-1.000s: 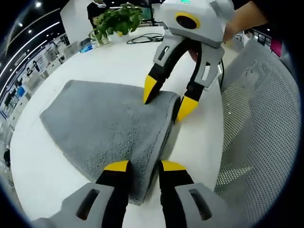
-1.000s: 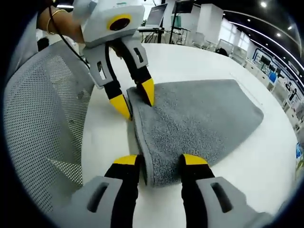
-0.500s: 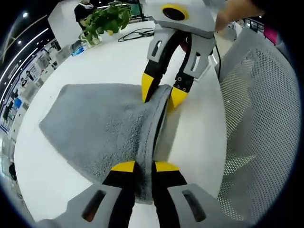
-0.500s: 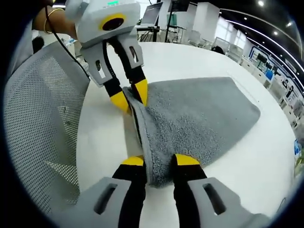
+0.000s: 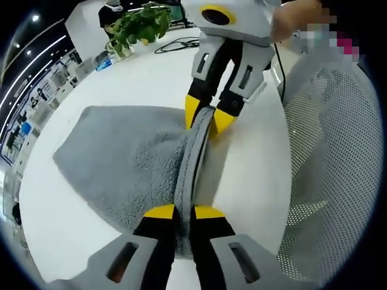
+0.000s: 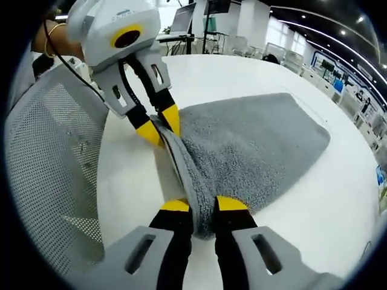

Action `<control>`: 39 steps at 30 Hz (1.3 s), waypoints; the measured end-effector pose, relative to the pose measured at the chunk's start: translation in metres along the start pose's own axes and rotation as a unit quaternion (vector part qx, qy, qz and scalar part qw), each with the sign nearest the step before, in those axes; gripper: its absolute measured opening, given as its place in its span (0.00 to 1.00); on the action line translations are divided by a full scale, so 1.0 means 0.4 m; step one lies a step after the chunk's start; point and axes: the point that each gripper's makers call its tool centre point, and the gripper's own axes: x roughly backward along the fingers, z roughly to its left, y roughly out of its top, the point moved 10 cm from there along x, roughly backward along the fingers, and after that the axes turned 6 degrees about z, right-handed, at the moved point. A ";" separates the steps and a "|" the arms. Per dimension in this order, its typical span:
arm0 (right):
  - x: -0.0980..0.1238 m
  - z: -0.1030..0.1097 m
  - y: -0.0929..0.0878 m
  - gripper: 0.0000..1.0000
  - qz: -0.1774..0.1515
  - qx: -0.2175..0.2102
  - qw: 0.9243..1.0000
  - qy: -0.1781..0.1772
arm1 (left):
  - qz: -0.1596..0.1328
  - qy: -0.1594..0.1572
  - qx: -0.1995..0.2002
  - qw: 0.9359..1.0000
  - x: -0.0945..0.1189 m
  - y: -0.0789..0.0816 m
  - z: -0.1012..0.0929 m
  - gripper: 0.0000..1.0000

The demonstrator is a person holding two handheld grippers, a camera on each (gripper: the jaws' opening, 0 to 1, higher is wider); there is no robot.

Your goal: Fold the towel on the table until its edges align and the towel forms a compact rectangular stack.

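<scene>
My left gripper (image 5: 177,212) is at the near corner of the grey towel (image 5: 121,163), jaws pinched tight on its edge, yellow tips almost meeting with the cloth between them. From there the gripped edge runs as a raised ridge straight away from me to my right gripper (image 5: 205,118), which comes in from above and clamps the far corner of the same edge. The rest of the towel spreads flat to the left on the white table (image 5: 254,175). White mesh chair back (image 5: 329,169) just right of the table edge. Far back: a potted plant (image 5: 136,24) and a black cable (image 5: 175,45) on the table.

In the right gripper view, my right gripper (image 6: 202,206) is closed on the towel (image 6: 254,151) edge, cloth bunched between the tips. The ridge leads to my left gripper (image 6: 158,125), also nipped onto the cloth. Towel body lies flat to the right on the table (image 6: 130,181); mesh chair (image 6: 51,163) on the left. A hand with a bracelet (image 6: 51,27) holds the left gripper.
</scene>
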 end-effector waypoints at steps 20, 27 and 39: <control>0.028 0.103 -0.040 0.11 -0.012 -0.026 0.999 0.029 | 0.008 -0.037 -0.004 0.999 0.039 -0.022 -0.102 0.09; 0.041 0.143 -0.053 0.11 -0.014 -0.041 0.998 0.046 | 0.003 -0.051 0.005 0.999 0.055 -0.039 -0.136 0.08; 0.063 0.204 -0.054 0.11 0.025 -0.042 0.995 0.085 | 0.014 -0.081 -0.007 0.997 0.079 -0.050 -0.196 0.08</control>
